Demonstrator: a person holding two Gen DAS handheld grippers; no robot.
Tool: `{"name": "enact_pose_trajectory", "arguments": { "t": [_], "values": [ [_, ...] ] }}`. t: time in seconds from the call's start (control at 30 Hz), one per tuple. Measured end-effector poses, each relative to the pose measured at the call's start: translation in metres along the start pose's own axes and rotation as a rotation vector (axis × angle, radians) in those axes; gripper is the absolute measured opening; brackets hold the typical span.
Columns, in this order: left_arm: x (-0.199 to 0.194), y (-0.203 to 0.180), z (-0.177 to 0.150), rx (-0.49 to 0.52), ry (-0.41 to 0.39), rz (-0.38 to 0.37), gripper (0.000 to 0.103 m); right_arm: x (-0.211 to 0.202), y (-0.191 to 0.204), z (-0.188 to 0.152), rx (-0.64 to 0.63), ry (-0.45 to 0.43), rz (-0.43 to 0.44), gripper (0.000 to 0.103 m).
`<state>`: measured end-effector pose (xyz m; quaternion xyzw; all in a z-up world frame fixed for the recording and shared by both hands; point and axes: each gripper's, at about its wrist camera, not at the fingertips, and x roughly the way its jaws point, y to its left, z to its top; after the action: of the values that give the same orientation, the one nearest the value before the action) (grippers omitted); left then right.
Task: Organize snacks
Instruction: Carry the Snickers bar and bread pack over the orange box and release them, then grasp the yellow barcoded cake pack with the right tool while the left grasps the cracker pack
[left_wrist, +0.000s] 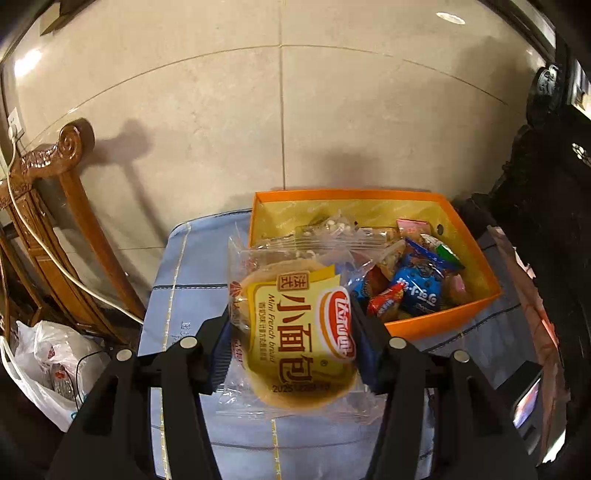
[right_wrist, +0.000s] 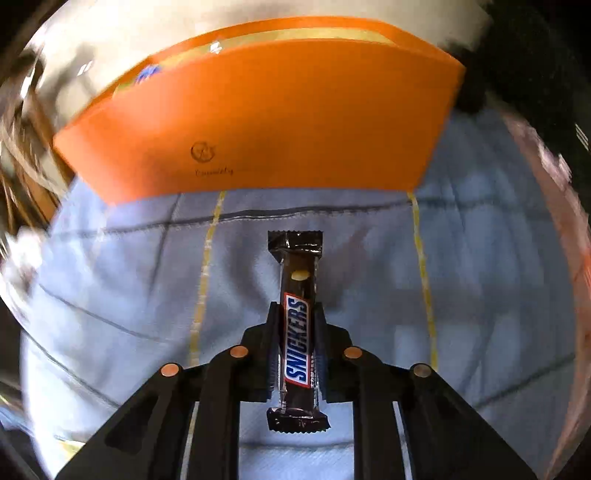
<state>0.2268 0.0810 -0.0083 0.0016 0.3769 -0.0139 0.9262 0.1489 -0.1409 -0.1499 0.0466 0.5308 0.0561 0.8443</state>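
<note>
Light is glinting off the large glossy beige floor tiles (left_wrist: 221, 110) while a carved brown wooden chair (left_wrist: 55, 192) is standing at the left.

carved wooden chair (left_wrist: 55, 177), white plastic bag (left_wrist: 48, 365)

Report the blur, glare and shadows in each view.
Left wrist view: sharp; glare spots on the wall tiles, soft shadows above the orange box, fisheye bending at the edges. Right wrist view: the edges smear with motion blur, yet the chocolate bar reads sharp, casting a faint shadow on the blue cloth.
</note>
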Motion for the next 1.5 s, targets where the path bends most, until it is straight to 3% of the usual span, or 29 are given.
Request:
{"name": "enact_pose_trajectory", "arguments": {
  "t": [0.1,0.17,0.3,0.4,0.5,0.67,0.87,0.9,0.93,0.97,1.0,1.07,1.17,1.3,1.37,1.5],
  "values": [
    [-0.007,-0.005,-0.001,0.009,-0.009,-0.013,0.053,-0.055,0.008,0.011,-0.058,-0.116,-0.039,0.017],
    [-0.010,-0.007,0.003,-0.002,-0.011,-0.015,0.053,-0.087,0.006,0.028,-0.050,-0.161,0.000,0.017],
    [-0.009,-0.013,0.015,-0.013,-0.015,0.011,0.053,-0.150,0.001,0.084,-0.058,-0.288,0.061,0.017],
    [-0.003,-0.016,0.028,0.000,-0.010,0.030,0.053,-0.184,-0.002,0.134,-0.097,-0.364,0.010,0.017],
    [0.002,-0.015,0.039,-0.018,0.000,0.021,0.053,-0.197,-0.011,0.162,-0.065,-0.349,0.031,0.017],
    [0.000,-0.030,0.043,0.071,-0.029,0.069,0.053,-0.204,-0.017,0.179,-0.077,-0.345,0.002,0.017],
    [0.022,-0.033,0.061,0.054,-0.027,0.071,0.053,-0.158,-0.010,0.199,-0.060,-0.331,-0.005,0.017],
    [0.027,-0.033,0.064,0.040,-0.030,0.064,0.054,-0.155,-0.010,0.202,-0.052,-0.340,-0.001,0.020],
    [0.031,-0.030,0.068,0.007,-0.036,0.047,0.063,-0.152,-0.009,0.205,-0.037,-0.357,0.030,0.027],
    [0.033,-0.028,0.070,-0.020,-0.042,0.017,0.099,-0.149,-0.007,0.205,-0.054,-0.361,0.033,0.082],
    [0.032,-0.027,0.070,-0.034,-0.053,-0.031,0.098,-0.147,-0.002,0.205,-0.100,-0.352,0.025,0.099],
    [0.024,-0.024,0.064,-0.015,-0.073,-0.086,0.099,-0.151,0.007,0.195,-0.170,-0.379,-0.008,0.099],
    [0.007,-0.016,0.041,0.046,-0.083,-0.036,0.099,-0.159,0.011,0.178,-0.217,-0.354,-0.042,0.099],
    [-0.018,0.011,-0.024,0.028,-0.011,-0.018,0.099,-0.178,0.020,0.133,-0.256,-0.317,0.083,0.100],
    [-0.024,0.020,-0.072,0.061,0.054,-0.037,0.099,-0.175,0.030,0.089,-0.303,-0.256,0.214,0.099],
    [-0.010,0.020,-0.170,0.303,0.179,-0.049,0.099,-0.143,0.043,-0.006,-0.297,-0.080,0.355,0.100]
  ]
}}
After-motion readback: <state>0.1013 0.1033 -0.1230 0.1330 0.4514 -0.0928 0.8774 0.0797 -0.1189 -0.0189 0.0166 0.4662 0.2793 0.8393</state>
